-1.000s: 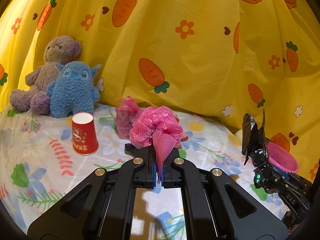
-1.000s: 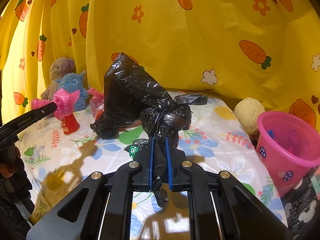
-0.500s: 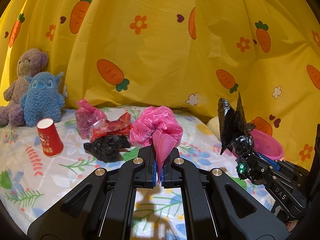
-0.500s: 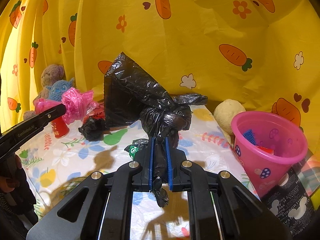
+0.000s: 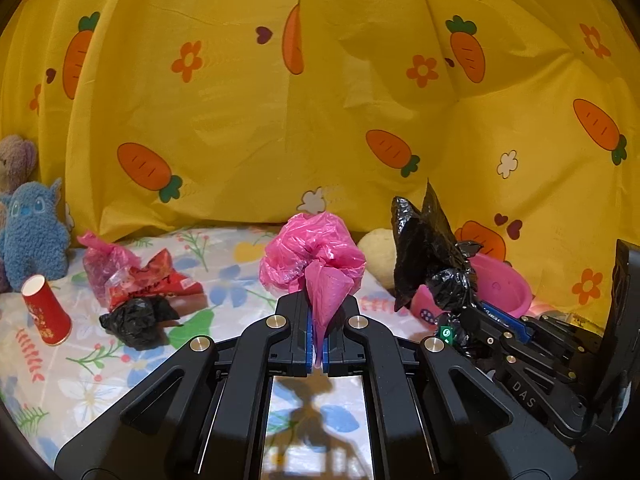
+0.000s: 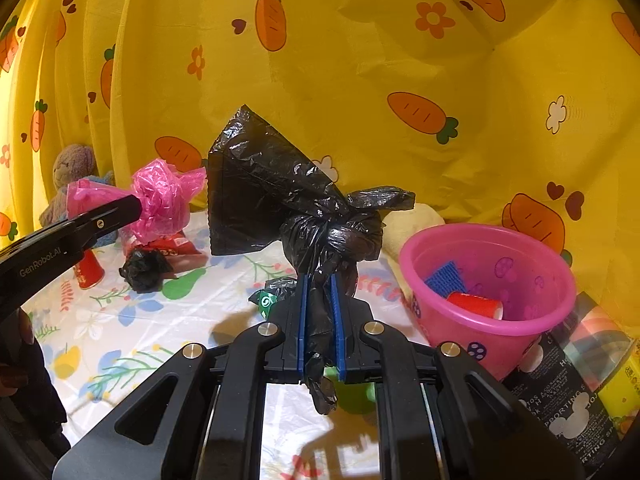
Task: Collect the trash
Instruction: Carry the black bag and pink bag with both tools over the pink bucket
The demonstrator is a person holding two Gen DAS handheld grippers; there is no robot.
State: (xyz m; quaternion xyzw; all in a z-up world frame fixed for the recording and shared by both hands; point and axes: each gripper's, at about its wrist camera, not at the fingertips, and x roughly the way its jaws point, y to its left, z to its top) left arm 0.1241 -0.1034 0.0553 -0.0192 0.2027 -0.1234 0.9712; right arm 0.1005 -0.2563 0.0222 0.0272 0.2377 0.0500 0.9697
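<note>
The left gripper [image 5: 318, 344] is held low over the flowered tablecloth [image 5: 120, 364], tilted slightly downward, and its jaws are clamped on the tail of a crumpled pink plastic bag [image 5: 312, 256]. The bag's bulk is bunched just beyond the fingertips, lifted clear of the cloth. The right gripper [image 6: 319, 320] is held in a like pose, pointing a little below level, and is closed on the twisted neck of a black plastic bag [image 6: 288, 200]; a loose end of the bag hangs down behind the blue pads [image 6: 339, 320], while the knotted body and a broad flap stand up ahead of them. In the right wrist view the left gripper is seen entering from the left, a dark sleeve [image 6: 24, 360] showing beneath it.

Just right of the black bag a pink bucket [image 6: 540, 320] is set on the table, and a red cup [image 6: 476, 304] and a blue item are seen lying inside it. Farther out on the cloth, left of the pink bag, a small black bag wad [image 5: 136, 320], a red wrapper [image 5: 152, 284], another pink bag [image 5: 100, 264] and an upturned red paper cup [image 5: 46, 310] are left lying. At the back a blue plush toy [image 5: 32, 232] is propped against the carrot-printed yellow curtain [image 5: 280, 120].
</note>
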